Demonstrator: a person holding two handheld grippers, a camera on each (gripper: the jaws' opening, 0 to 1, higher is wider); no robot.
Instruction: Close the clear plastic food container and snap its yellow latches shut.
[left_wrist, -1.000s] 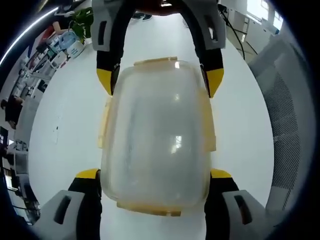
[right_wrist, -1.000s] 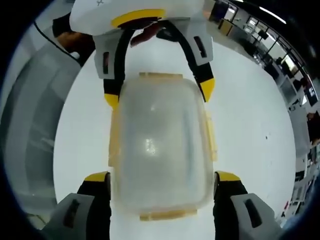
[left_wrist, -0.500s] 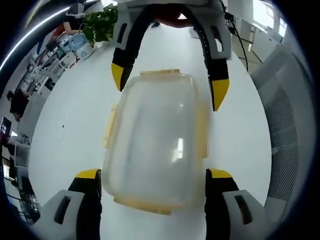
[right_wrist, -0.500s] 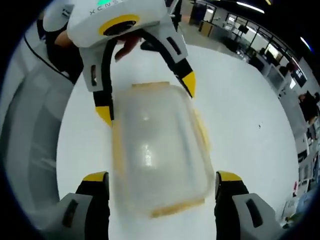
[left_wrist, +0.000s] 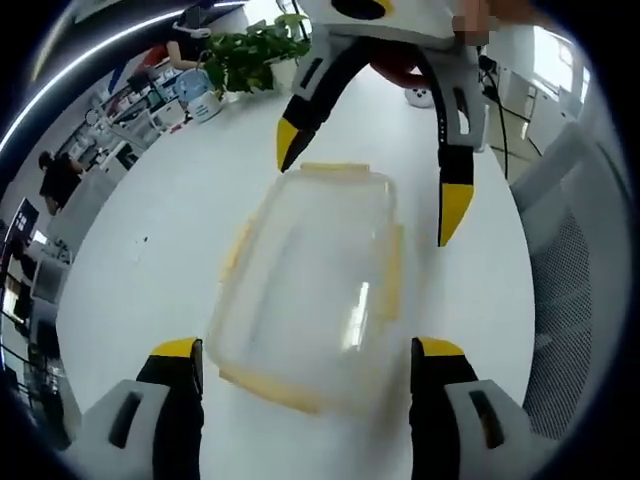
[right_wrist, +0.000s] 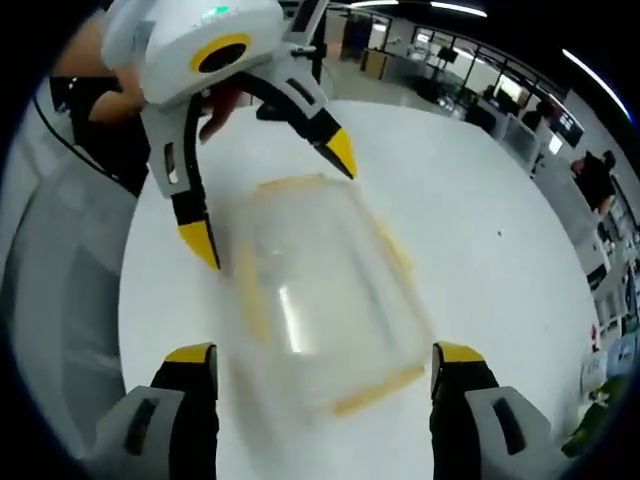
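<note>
Clear container (left_wrist: 310, 290) with yellow latches (left_wrist: 388, 270) lies at frame centre on the white surface (left_wrist: 160, 250). Left tool (left_wrist: 310, 365) and right tool (right_wrist: 325, 370) both spread apart, gripping nothing.

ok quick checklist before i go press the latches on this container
1. Lid on the container: looks seated, but blur hides the seal: cannot tell.
2. Latches snapped: too blurred in both views: cannot tell.
3. Left gripper open, jaws either side of the container's near end: ok.
4. Right gripper open, jaws likewise either side: ok.
5. Either gripper touching the container: no contact visible, so it sits unsteadied on the table: not ok.
6. Bare table beside the container: ok.
</note>
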